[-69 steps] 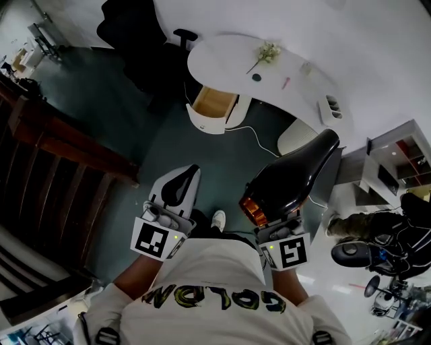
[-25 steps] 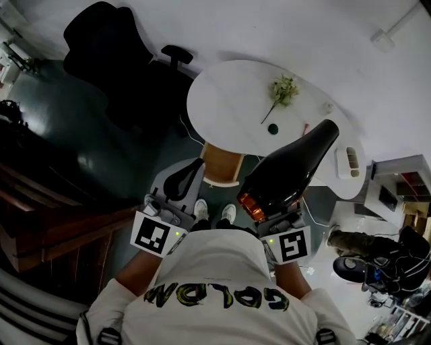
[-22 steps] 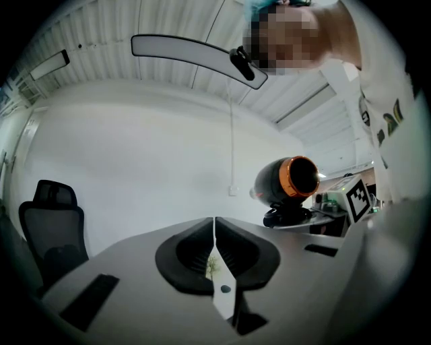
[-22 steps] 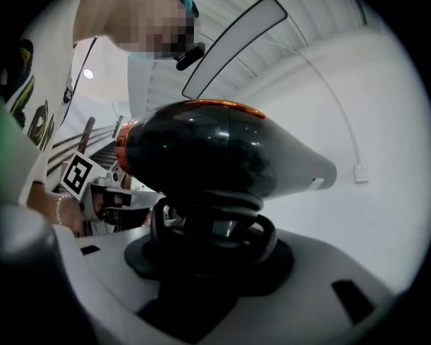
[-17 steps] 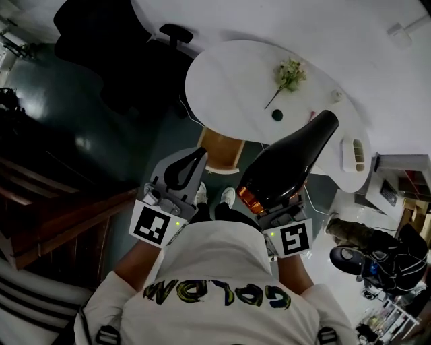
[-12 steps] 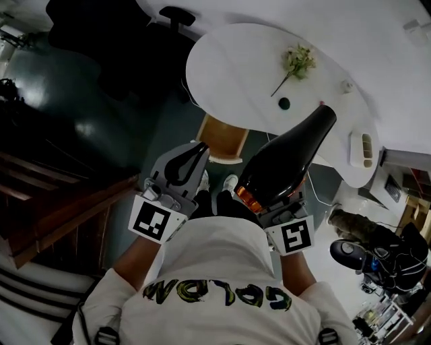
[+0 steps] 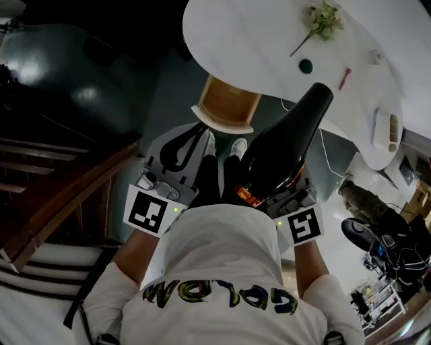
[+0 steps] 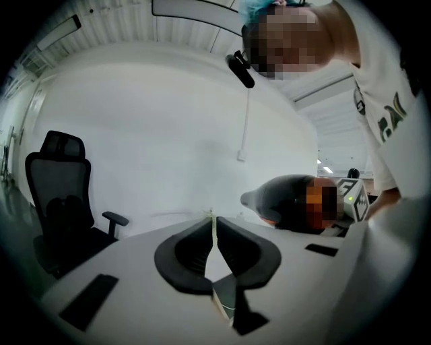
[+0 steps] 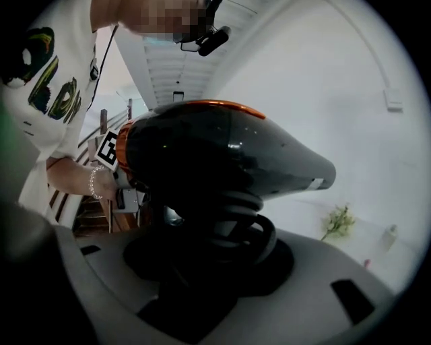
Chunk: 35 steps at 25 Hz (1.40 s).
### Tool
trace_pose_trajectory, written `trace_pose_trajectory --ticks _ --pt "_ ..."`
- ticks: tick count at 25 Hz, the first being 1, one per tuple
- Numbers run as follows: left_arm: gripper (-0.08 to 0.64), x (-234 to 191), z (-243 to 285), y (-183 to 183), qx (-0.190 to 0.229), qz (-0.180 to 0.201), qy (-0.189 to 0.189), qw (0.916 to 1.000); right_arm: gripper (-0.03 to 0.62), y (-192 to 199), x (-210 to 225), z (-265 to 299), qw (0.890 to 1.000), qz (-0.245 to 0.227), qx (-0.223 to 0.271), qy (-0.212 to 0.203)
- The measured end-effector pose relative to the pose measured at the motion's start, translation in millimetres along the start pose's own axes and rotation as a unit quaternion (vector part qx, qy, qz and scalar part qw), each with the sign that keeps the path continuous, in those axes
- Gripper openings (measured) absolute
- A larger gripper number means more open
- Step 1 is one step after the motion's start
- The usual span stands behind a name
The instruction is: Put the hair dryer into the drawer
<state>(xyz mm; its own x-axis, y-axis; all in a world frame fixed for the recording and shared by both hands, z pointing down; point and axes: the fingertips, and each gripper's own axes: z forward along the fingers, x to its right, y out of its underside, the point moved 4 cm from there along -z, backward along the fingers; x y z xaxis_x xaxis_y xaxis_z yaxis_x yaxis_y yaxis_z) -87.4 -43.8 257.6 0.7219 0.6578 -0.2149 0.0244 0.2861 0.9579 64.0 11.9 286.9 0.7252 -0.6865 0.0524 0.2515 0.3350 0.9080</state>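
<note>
In the head view a black hair dryer [image 7: 286, 145] with an orange ring at its rear points up and right, toward the white table [image 7: 242, 47]. My right gripper [image 9: 232, 232] is shut on its ribbed handle, and the dark body [image 9: 222, 151] fills the right gripper view. My left gripper [image 7: 194, 133] is shut with nothing in it, its tips touching [image 8: 212, 222]. The open wooden drawer [image 7: 227, 108] sticks out from under the table edge, just ahead of the left gripper's tips.
On the table lie a flower sprig [image 7: 322, 17], a small dark round thing [image 7: 305, 65], a pink pen [image 7: 345, 77] and a white holder [image 7: 382, 128]. A cable [image 7: 330, 145] runs on the floor. A wooden railing [image 7: 60, 195] is at left. A black office chair [image 8: 60, 195] stands beside the table.
Both grippers have sunk, the right one still holding the hair dryer. The table and the drawer have come closer; the drawer now lies right in front of the grippers.
</note>
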Motion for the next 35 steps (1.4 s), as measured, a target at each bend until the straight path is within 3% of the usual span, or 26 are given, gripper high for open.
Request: trace_pose_trajectory --ticks 5,9,16,19,22,26,35 --pt "0.037 -0.6 5.5 42.8 -0.032 -0.011 0.006 0.9994 0.244 42.0 -13.8 12.9 0.997 0.021 -0.040 -0.064" --pt "0.044 -3.9 9.0 72.6 -0.050 -0.018 0.010 0.9985 0.244 77.5 -30.3 22.1 0.987 0.016 -0.087 -0.131" --pt "0.051 -20.3 17.7 137.1 -0.086 -0.039 0.005 0.9955 0.244 134.1 -44.3 47.0 0.961 0.009 -0.157 -0.226" --pt "0.058 -30.3 25.1 160.9 -0.098 -0.036 0.006 0.9945 0.244 150.6 -44.7 61.3 0.950 0.054 -0.156 -0.265" --pt "0.067 -38.9 33.7 180.0 -0.110 -0.037 0.007 0.9933 0.242 167.5 -43.1 73.5 0.930 0.093 -0.183 -0.304" --pt "0.074 -47.3 48.9 198.3 -0.124 -0.038 0.018 0.9914 0.244 184.0 -26.5 90.8 0.913 0.098 -0.219 -0.330" --pt "0.077 -57.3 98.6 223.1 -0.149 -0.037 0.054 0.9867 0.244 226.9 38.5 122.9 0.880 0.071 -0.328 -0.338"
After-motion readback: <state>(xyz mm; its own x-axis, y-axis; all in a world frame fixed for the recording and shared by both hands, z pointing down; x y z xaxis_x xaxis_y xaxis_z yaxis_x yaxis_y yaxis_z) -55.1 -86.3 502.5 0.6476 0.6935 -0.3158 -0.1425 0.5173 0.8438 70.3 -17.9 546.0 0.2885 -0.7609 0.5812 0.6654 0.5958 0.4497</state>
